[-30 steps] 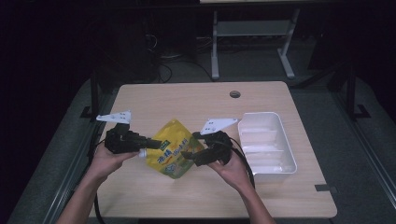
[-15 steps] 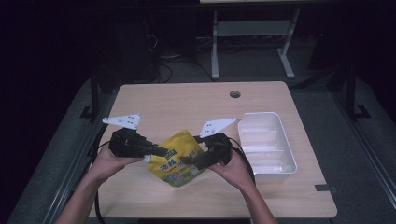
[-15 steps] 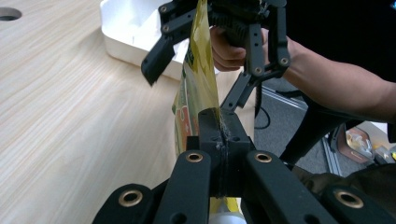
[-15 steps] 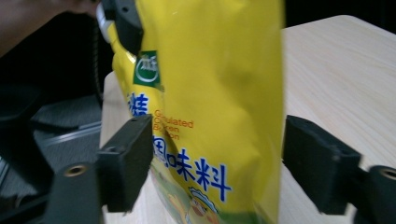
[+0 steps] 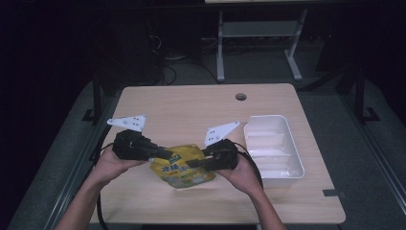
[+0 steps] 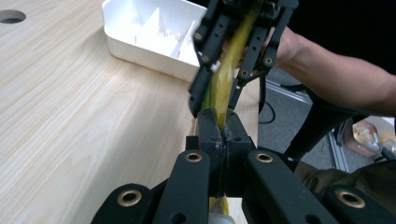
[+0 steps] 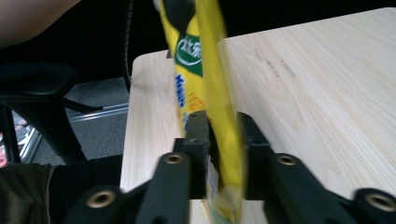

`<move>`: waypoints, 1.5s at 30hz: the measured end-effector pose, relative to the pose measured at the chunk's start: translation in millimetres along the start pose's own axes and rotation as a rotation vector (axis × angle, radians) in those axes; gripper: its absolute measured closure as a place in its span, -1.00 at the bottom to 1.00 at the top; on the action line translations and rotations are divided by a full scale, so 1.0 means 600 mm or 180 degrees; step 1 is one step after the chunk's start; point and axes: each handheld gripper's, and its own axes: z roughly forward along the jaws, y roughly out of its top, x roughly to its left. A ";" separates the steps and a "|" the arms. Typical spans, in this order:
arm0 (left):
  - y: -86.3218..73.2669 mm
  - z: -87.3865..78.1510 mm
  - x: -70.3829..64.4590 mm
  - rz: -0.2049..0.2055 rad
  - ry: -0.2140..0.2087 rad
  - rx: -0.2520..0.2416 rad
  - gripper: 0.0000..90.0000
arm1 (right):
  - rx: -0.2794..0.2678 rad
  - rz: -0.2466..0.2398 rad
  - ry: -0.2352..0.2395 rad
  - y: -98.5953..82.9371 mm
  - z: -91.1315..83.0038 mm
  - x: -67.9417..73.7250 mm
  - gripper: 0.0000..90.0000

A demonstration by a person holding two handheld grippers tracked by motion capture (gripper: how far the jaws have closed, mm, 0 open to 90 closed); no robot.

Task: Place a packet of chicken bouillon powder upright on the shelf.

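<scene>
Left tongs (image 5: 165, 154): pinching the yellow packet's (image 5: 184, 168) left edge, as I read it.
Right tongs (image 5: 195, 163): clamped on its right edge.
Packet: held between both, just above the near table (image 5: 191, 103).
Risk: I judge uneven pulling could tear the film or slip one grip.
Tray (image 5: 273, 149): right, apart.
Unclear: packet print blurred, contents hidden.

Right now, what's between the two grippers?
The yellow pouch, clamped at opposite edges by the left gripper and right gripper; the high view shows it spanning the gap.
</scene>
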 end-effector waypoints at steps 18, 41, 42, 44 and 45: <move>-0.006 -0.022 0.005 -0.0013 0.0102 -0.0195 0.40 | 0.0022 0.0045 0.0087 -0.012 0.009 -0.003 0.98; -0.057 -0.059 0.003 -0.0100 0.0562 -0.0362 -0.12 | -0.0037 0.0149 -0.0110 -0.014 -0.023 -0.011 0.99; -0.063 -0.059 0.004 -0.0102 0.0575 -0.0346 -0.12 | -0.0029 0.0145 -0.0129 -0.013 -0.026 -0.012 0.99; -0.074 -0.058 0.004 -0.0110 0.0635 -0.0291 -0.14 | -0.0023 0.0148 -0.0162 -0.011 -0.031 -0.014 0.99; -0.079 -0.058 0.004 -0.0114 0.0659 -0.0258 -0.16 | -0.0026 0.0155 -0.0176 -0.010 -0.034 -0.015 0.99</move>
